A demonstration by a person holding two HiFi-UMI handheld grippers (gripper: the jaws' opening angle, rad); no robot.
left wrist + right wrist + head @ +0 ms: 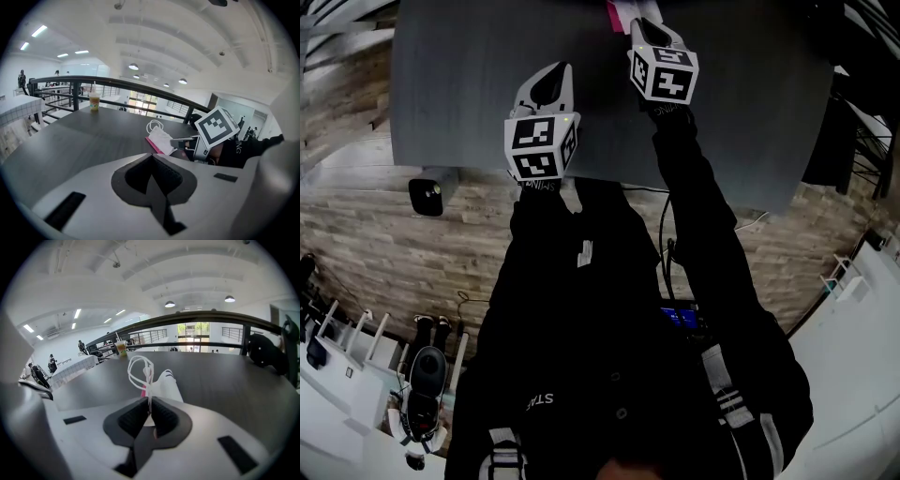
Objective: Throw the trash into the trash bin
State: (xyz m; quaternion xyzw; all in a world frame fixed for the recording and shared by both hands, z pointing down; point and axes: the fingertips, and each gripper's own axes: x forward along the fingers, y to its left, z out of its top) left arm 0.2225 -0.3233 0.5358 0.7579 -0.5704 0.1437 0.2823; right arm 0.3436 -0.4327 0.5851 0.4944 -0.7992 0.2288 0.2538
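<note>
The trash is a white mask-like piece [168, 386] with thin string loops [139, 370], lying on a pink sheet [153, 145] on the dark table [79, 136]. My right gripper [150, 409] is shut on the near edge of the white piece, and the strings rise from between its pads. In the head view it [643, 28] reaches the pink and white trash [617, 13] at the table's far edge. My left gripper [151, 158] is shut with nothing in it, hovering above the table to the left of the trash [161, 137]; in the head view it [553, 75] sits nearer than the right one.
A drink cup with a straw [94, 100] stands at the table's far side by a dark railing [211, 316]. A black object [265, 353] sits past the table's right edge. Wood-pattern floor and white shelves [356, 347] lie around the person.
</note>
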